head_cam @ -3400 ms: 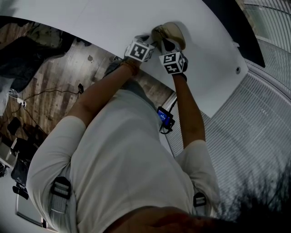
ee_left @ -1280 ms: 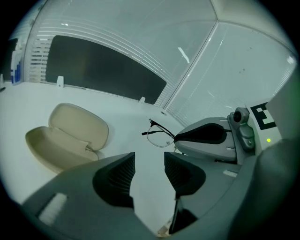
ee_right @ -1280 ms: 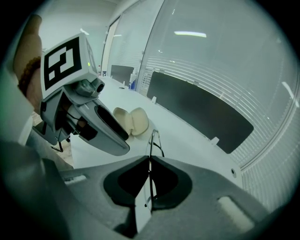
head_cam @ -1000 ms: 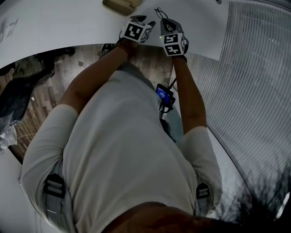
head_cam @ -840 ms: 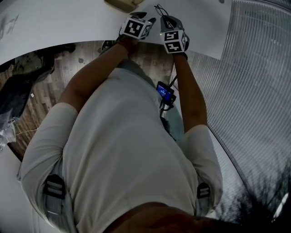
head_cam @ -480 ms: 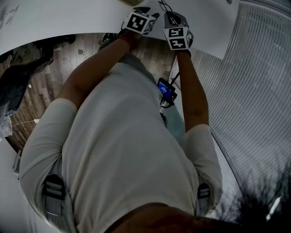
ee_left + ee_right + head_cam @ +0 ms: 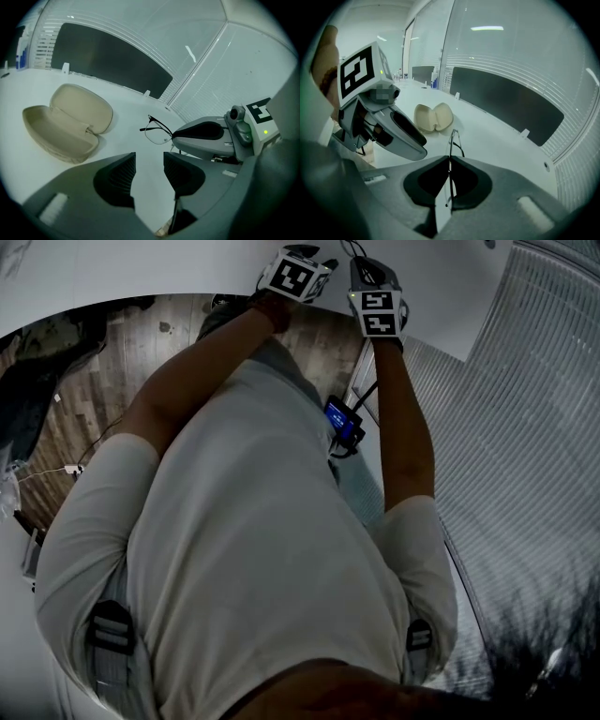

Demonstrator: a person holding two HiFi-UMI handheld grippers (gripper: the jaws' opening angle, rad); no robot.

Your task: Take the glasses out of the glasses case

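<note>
Since the glasses (image 7: pixel 157 131) sit well apart from their container and appear lifted off the white table (image 7: pixel 28 89), the step in hand reads as carrying them clear and laying them down. Item, ten o'clock of the left jaws in the left gripper view: glasses case (image 7: pixel 68 124), beige, lying open and empty on the table. Item, centre: left gripper (image 7: pixel 149 161), jaws moderately apart, nothing between them. Item, one o'clock: the glasses, thin dark frame, one temple pointing towards nine o'clock. Item, three o'clock: right gripper (image 7: pixel 174 137), jaws closed on a thin part of the frame; which part cannot be told. Handling: so slight a hold could let the frame pivot, so keep the pinch firm, lower slowly, and release only once the frame rests flat; the free left gripper could steady it. Edges: dark panel (image 7: pixel 108 58) along the far side at twelve o'clock; near edge just under both grippers, floor (image 7: pixel 141 362) below. Open room: bare tabletop between glasses case and glasses, and onward towards two o'clock.
</note>
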